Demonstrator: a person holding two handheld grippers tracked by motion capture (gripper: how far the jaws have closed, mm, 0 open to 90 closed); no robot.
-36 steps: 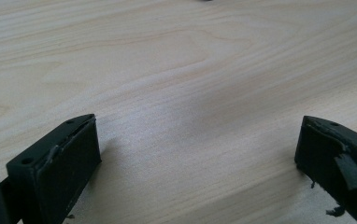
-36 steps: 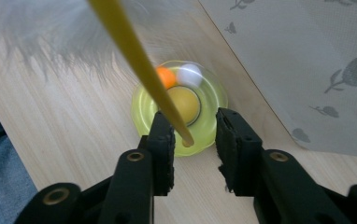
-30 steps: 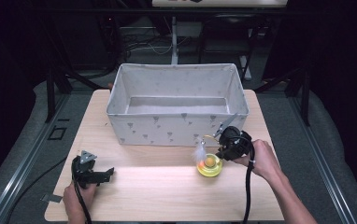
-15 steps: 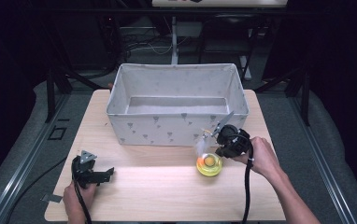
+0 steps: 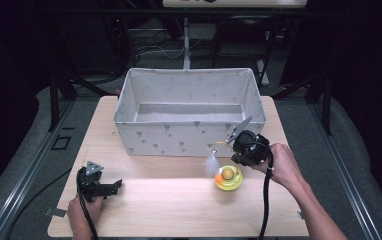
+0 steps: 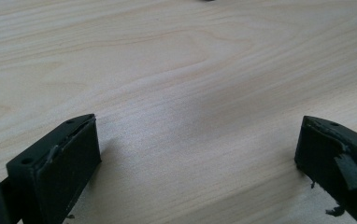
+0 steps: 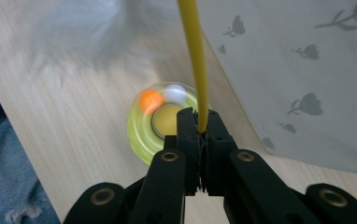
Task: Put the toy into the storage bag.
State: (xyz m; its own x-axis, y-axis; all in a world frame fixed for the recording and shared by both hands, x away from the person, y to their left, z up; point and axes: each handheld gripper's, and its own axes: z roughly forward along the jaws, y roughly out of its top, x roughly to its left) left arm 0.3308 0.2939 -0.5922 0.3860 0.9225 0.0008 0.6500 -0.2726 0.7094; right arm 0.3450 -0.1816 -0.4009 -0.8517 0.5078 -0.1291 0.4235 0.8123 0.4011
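Right gripper (image 7: 200, 135) jaws clamped on the yellow wand (image 7: 193, 56).

From the jaws the wand runs its long axis away along the fabric bin (image 5: 189, 135), ending at a white feather (image 5: 210, 162). The yellow disc toy (image 5: 228, 177) lies on the bench (image 5: 179, 210) just before the bin. Left gripper (image 5: 99, 185) jaws stand open, well apart from the bin.

A light wooden table (image 5: 179, 205) stands in a dark room, lit from above, its grain plain beneath and between the spread jaws in the left gripper view. Grey floor (image 5: 29, 150) borders it on both sides, with metal rails (image 5: 16, 185) running along the left. Beyond the far edge, black frame legs (image 5: 56, 95) and a pale upright post (image 5: 186, 45) rise amid tangled cables (image 5: 149, 45).
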